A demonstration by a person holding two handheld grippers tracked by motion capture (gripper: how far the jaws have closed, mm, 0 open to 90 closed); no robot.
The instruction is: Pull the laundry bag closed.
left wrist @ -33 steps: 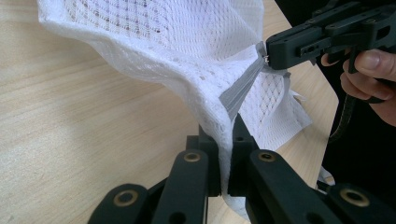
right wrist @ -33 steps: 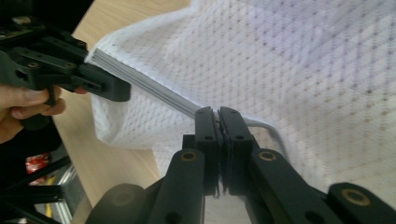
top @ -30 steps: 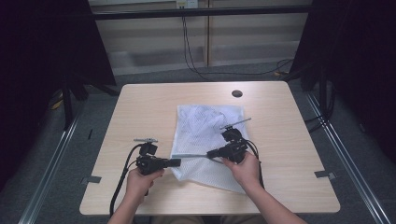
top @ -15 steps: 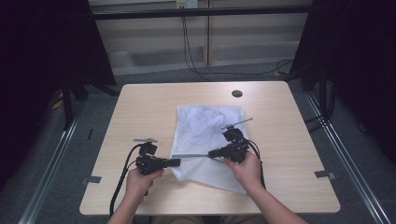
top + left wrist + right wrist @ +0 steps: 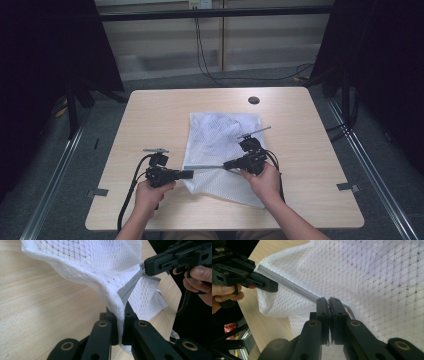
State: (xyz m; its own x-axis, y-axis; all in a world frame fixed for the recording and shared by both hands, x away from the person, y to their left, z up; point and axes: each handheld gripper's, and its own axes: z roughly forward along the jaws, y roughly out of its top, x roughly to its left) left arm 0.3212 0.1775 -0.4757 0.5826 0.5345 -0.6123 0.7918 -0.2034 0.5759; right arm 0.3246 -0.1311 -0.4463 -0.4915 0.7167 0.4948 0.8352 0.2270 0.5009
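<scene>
From the high view, a white mesh bag (image 5: 220,150) lay on the light wooden desk (image 5: 150,110), a little right of the middle and nearer the person's edge. It was roughly rectangular, its far end rumpled into soft folds, its near end flat. A grey zipper strip (image 5: 205,167) ran level across its near part, pulled straight between the two claws. The left claw (image 5: 187,174) met the strip's left end at the bag's left edge; the right claw (image 5: 227,165) met it over the bag. Each was held by a hand, the left hand (image 5: 150,192) off the fabric, the right hand (image 5: 262,181) above the bag's near right part. A small dark round hole (image 5: 253,100) sat in the desk near the far edge, well apart from the bag.

In the left gripper view, the left claw (image 5: 119,326) was shut tight on the bag's edge, white mesh pinched between its jaws. The fabric was an open diamond-pattern net, lifted off the desk and draped in a curved fold. The grey strip rose from the jaws up to the right claw (image 5: 145,267), which was closed on its far end.

In the right gripper view, the right claw (image 5: 329,301) was closed on the grey strip, with the zipper's small metal pull (image 5: 349,310) just beside its tips. The strip ran up and left to the left claw (image 5: 274,287), which gripped the bag's corner. The mesh spread wide behind, thin enough that dots showed through it.
</scene>
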